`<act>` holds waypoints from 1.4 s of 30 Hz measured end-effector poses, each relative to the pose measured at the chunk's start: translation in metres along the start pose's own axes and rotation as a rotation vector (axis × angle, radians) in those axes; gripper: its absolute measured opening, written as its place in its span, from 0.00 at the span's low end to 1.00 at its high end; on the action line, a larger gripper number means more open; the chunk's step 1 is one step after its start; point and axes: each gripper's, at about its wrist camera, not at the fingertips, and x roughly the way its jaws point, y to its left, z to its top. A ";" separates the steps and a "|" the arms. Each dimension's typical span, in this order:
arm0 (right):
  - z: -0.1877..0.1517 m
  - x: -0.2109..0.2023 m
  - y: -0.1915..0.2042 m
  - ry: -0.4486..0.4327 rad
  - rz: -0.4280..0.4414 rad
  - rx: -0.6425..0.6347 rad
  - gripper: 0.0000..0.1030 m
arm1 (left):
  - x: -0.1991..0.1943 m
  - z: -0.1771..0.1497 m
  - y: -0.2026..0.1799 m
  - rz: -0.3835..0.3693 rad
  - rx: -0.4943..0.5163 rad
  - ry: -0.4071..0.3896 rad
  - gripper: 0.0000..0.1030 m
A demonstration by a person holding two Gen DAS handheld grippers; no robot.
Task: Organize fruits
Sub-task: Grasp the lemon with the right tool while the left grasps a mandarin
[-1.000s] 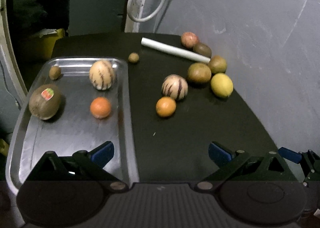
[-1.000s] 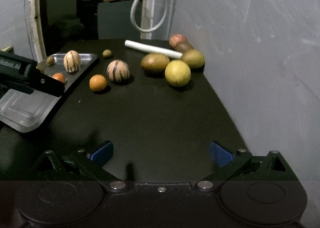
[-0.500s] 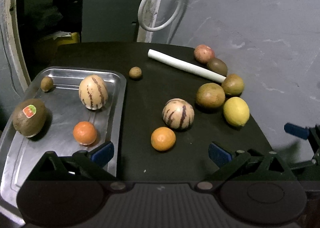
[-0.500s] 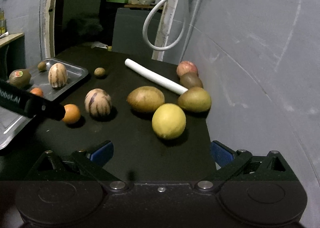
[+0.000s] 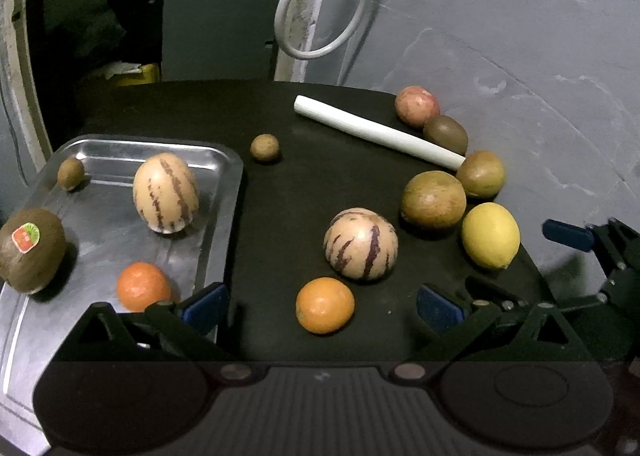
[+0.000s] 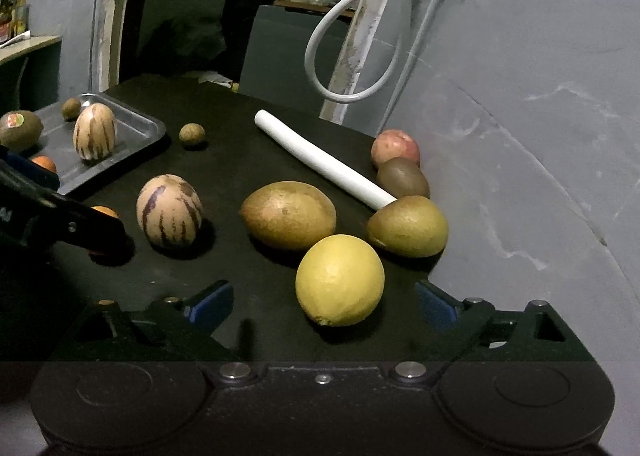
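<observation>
1. A black table [image 5: 280, 191] stands by a grey wall [image 5: 520, 35].
2. A shiny metal tray [image 5: 100, 147] lies on the left side of the table.
3. Four fruits lie in the tray: a small brown fruit [image 5: 71, 173] at the back, a striped melon [image 5: 165, 198] standing up, a kiwi with a sticker [image 5: 31, 250] at the left, and an orange in the tray [image 5: 142, 287] at the front.
4. The other fruits lie on the bare table.
5. A little brown ball of a fruit [image 5: 265, 147] lies alone, just beside the tray's far corner.
6. A second striped melon [image 5: 361, 244] sits in the middle, with an orange on the table [image 5: 325, 304] close in front of it.
7. A big brown fruit [image 5: 433, 199] and a greenish fruit [image 5: 480, 173] lie side by side near the wall.
8. A yellow lemon [image 6: 340, 280] lies in front of them.
9. A red apple [image 5: 417, 105] and a brown kiwi [image 5: 445, 134] touch each other at the back.
10. A white tube [image 5: 376, 131] lies slanted across the table, with its end against the greenish fruit.
11. The left gripper [image 5: 320, 300] is wide open and holds nothing. The orange on the table sits between its blue pads, not touched.
12. The right gripper [image 6: 324, 304] has just been closing a little, but its jaws are far apart. The lemon sits between its blue pads, and they are not touching it.
</observation>
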 end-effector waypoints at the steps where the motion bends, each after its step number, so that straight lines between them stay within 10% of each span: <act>1: 0.000 0.002 -0.001 0.000 0.002 -0.003 0.90 | 0.000 0.000 -0.001 -0.002 0.007 -0.003 0.96; 42: -0.007 0.023 -0.019 0.042 0.041 0.120 0.56 | 0.017 -0.007 -0.008 -0.037 0.035 0.040 0.36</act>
